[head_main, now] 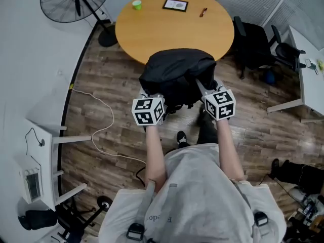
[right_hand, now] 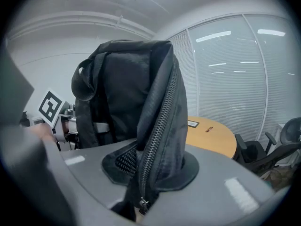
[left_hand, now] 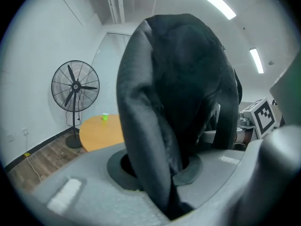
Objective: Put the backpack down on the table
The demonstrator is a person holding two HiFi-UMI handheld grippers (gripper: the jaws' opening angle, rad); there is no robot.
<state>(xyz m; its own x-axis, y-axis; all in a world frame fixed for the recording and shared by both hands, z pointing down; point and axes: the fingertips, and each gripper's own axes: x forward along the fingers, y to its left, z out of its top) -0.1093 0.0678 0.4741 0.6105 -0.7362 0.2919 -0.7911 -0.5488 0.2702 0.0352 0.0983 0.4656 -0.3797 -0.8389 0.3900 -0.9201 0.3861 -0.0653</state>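
Black backpack (head_main: 177, 77) is held up between both claws, at the near edge of the round wooden table (head_main: 152, 34). The left claw (left_hand: 157, 171) pinches a padded fold on its left side, and the right claw (right_hand: 150, 166) clamps fabric beside the zip. Its long axis runs crosswise. A cup (head_main: 136, 4), frame (head_main: 175, 5) and pen (head_main: 203, 12) lie along the table's far edge. A fan (head_main: 76, 1) stands to the left.

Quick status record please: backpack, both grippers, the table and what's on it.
backpack: black, held up between both grippers at the table's near edge; does not look set down
left gripper: shut on backpack fabric
right gripper: shut on backpack, beside its zipper
table: round, wooden
on table: green cup, dark frame, red pen, all at the far side
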